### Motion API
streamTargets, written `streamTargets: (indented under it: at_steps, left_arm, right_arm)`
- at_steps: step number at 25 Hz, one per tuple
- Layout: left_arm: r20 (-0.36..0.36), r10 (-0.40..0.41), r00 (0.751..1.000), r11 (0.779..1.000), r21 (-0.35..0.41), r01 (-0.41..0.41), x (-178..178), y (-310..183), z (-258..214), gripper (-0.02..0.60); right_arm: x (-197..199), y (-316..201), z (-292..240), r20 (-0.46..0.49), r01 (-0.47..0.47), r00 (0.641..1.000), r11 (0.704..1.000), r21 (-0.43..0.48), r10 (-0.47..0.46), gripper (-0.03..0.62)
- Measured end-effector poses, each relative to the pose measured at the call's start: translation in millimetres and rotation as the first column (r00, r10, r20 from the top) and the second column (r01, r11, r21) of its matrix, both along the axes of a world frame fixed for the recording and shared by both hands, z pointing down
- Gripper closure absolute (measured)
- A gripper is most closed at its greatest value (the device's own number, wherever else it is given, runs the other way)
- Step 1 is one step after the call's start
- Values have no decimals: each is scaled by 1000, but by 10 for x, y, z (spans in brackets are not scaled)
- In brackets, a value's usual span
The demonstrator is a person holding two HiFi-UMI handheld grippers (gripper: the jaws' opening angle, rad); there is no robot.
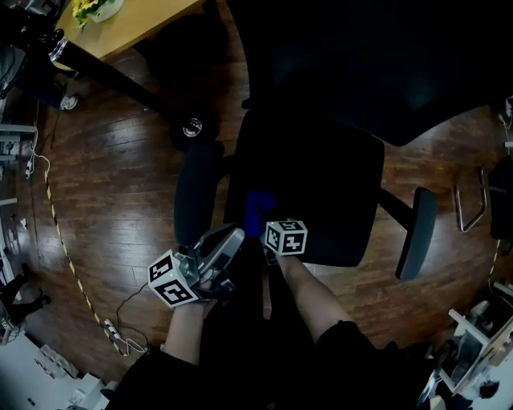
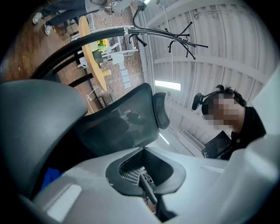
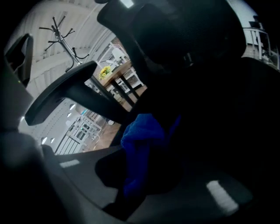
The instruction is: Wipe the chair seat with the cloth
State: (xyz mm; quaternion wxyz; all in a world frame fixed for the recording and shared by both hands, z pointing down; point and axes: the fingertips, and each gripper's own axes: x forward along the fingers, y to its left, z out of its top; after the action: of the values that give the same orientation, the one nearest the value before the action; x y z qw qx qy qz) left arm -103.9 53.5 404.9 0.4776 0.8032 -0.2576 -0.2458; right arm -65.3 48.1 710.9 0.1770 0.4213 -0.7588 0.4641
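Note:
A black office chair fills the head view, its dark seat [image 1: 321,188] below me. A blue cloth [image 1: 258,210] lies at the seat's front left, bunched between the jaws of my right gripper [image 1: 264,227], which is shut on it. In the right gripper view the cloth [image 3: 141,144] hangs folded against the dark seat. My left gripper [image 1: 231,239] hovers just left of it, near the left armrest [image 1: 195,192]. Its jaws meet with nothing between them [image 2: 146,177]. It points up at the mesh backrest [image 2: 118,124].
The right armrest [image 1: 417,232] stands off the seat's right side. A wooden table [image 1: 136,24] is at the upper left, and a cable [image 1: 60,232] and power strip [image 1: 120,340] lie on the wood floor. A person with a headset [image 2: 238,131] stands nearby, beside a coat rack [image 2: 175,37].

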Motion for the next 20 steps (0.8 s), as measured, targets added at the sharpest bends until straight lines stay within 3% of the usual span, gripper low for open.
streamTargets:
  at_steps: [5, 12, 15, 20]
  left_arm:
    - [1, 62, 998, 998, -3, -62, 161, 13, -23, 589]
    - [1, 132, 991, 991, -16, -132, 403, -17, 3, 589]
    - [5, 155, 988, 988, -10, -155, 519, -44, -25, 589]
    - [7, 173, 985, 985, -8, -173, 553, -84, -54, 589]
  right_arm:
    - [1254, 126, 97, -126, -197, 973, 980, -4, 195, 533]
    - [2779, 388, -101, -259, -427, 870, 904, 32, 420, 533]
    - [3028, 428, -180, -283, -461, 845, 886, 43, 453, 533]
    - [3009, 384, -215, -279, -475, 838, 878, 52, 469, 533]
